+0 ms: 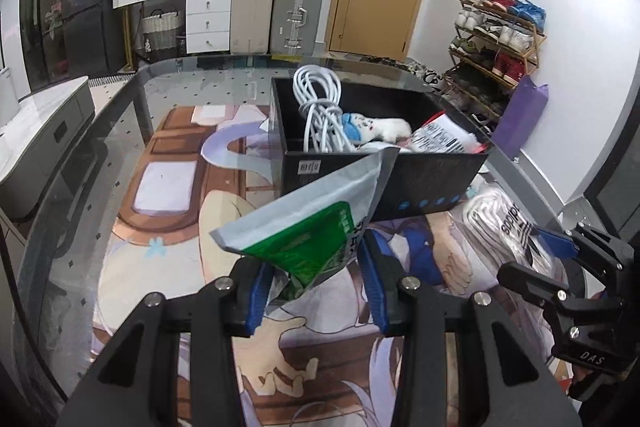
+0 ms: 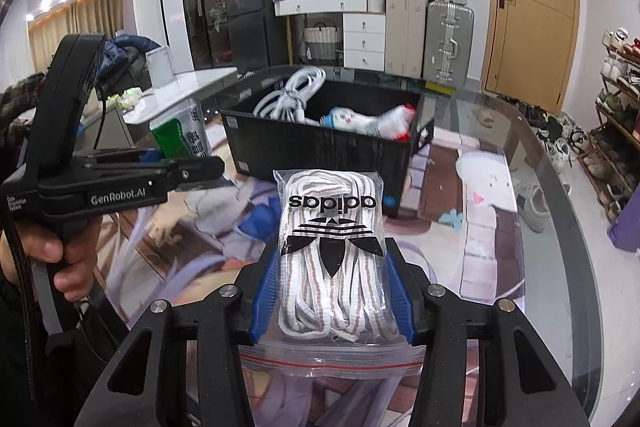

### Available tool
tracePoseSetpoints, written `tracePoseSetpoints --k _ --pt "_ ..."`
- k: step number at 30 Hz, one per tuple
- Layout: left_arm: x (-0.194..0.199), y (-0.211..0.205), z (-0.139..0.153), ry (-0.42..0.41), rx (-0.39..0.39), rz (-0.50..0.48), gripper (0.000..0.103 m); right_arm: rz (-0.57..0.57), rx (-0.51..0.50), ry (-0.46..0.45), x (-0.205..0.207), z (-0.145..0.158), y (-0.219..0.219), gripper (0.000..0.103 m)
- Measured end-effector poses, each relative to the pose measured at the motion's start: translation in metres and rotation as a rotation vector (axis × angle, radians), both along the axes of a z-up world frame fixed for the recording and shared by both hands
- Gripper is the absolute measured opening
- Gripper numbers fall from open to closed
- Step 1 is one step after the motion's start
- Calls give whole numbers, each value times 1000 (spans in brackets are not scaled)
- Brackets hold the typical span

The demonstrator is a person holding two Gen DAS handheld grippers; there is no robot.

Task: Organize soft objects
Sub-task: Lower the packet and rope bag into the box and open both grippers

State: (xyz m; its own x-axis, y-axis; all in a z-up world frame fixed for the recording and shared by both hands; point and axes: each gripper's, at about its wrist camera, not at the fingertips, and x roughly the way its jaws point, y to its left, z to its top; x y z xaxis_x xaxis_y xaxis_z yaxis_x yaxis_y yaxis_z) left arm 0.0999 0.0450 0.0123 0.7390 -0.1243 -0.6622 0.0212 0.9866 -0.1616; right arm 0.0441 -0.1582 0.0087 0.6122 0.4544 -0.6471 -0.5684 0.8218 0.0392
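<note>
Laces in their clear bag sit clamped in your right gripper, just short of the black box. Your left gripper pinches the green pouch near the box's front wall; cable and sock lie inside.

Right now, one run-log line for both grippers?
left gripper: shut on grey-green foil pouch | right gripper: shut on clear laces bag | black box: ahead

One box, two pouches.
</note>
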Motion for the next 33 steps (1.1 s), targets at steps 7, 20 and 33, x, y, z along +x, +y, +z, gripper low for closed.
tracePoseSetpoints --k 7,20,33 --pt "0 2 25 -38 -27 -30 40 -9 25 -20 4 21 6 49" --pt "31 -4 61 -86 -46 -89 40 -71 -6 -38 32 47 21 49" --pt "71 -12 62 -73 -34 -122 40 -110 -50 -13 81 51 27 49"
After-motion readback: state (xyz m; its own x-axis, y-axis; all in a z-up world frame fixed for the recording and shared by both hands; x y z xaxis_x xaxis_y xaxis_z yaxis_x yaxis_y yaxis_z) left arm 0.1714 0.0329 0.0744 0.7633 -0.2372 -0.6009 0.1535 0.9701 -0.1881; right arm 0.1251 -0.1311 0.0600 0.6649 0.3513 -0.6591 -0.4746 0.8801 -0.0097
